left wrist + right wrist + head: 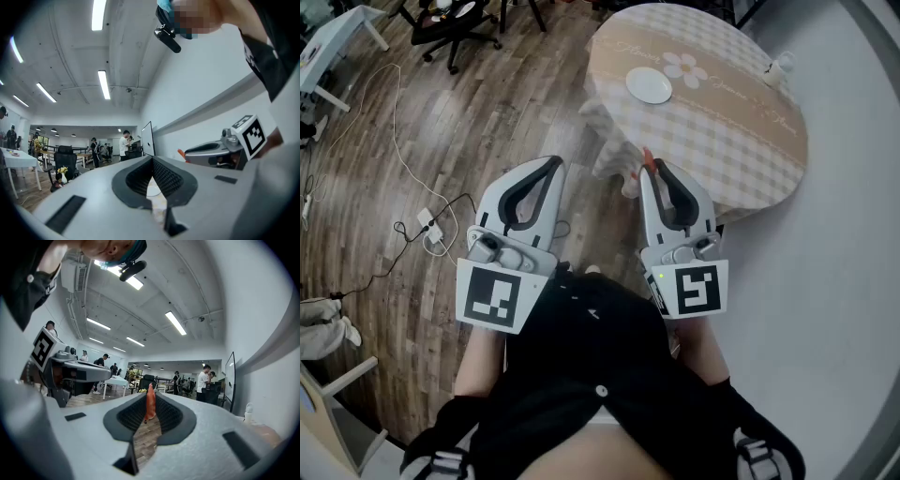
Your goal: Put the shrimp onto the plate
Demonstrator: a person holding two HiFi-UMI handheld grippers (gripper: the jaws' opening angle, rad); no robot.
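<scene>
The orange shrimp point(647, 158) sticks out of the tips of my right gripper point(648, 171), which is shut on it. In the right gripper view the shrimp point(150, 404) stands upright between the dark pads. The white plate point(649, 86) lies on a round table point(741, 141) with a beige checked cloth, well ahead of both grippers. My left gripper point(553, 161) is shut on nothing and held level beside the right one, over the wooden floor. In the left gripper view its jaws point(152, 158) meet at the tips, and the right gripper point(211, 152) shows off to the side.
A small white bottle point(778, 68) stands at the table's far right edge. A white cable point(398, 155) and a power adapter point(431, 230) lie on the wooden floor at left. An office chair point(455, 23) and a white desk point(337, 37) stand at the back left.
</scene>
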